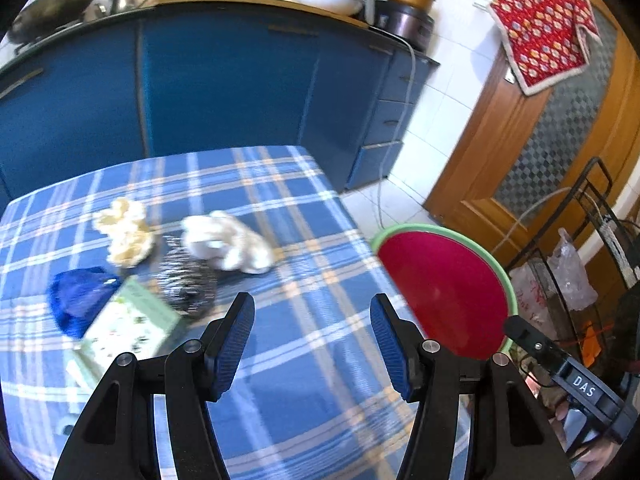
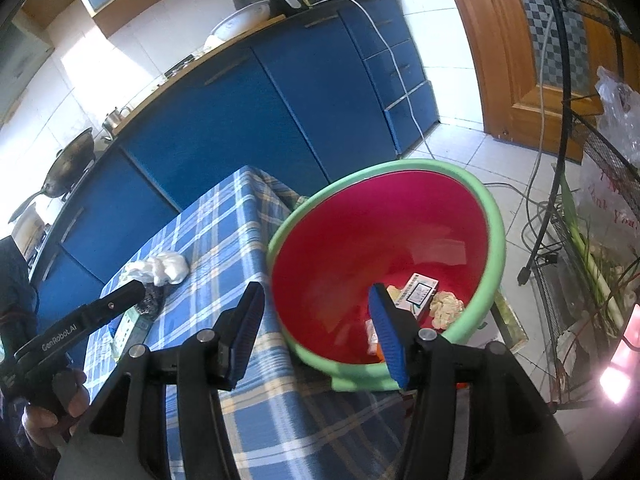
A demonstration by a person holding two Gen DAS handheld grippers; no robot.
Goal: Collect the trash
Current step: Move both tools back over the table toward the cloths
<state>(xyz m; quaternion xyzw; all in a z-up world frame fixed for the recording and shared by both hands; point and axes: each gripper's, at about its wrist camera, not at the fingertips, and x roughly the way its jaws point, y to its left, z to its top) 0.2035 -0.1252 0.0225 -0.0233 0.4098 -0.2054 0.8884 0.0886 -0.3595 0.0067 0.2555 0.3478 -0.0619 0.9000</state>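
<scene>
Trash lies on the blue plaid tablecloth (image 1: pixel 304 240): a white crumpled tissue (image 1: pixel 226 242), a yellowish crumpled paper (image 1: pixel 126 236), a dark speckled wad (image 1: pixel 186 282), a blue crumpled wrapper (image 1: pixel 78 300) and a green-white carton (image 1: pixel 128 326). My left gripper (image 1: pixel 312 340) is open and empty, above the cloth, right of the carton. A red basin with a green rim (image 2: pixel 384 256) stands at the table's right edge and holds a small box (image 2: pixel 418 294) and a crumpled paper (image 2: pixel 446 308). My right gripper (image 2: pixel 320 332) is open and empty, its right finger over the basin's near rim.
Blue kitchen cabinets (image 1: pixel 224 88) stand behind the table, with pots and appliances on the counter. A wooden door (image 1: pixel 520 140) and a black wire rack (image 2: pixel 592 240) with plastic bags are to the right. Cables lie on the tiled floor (image 2: pixel 516 200).
</scene>
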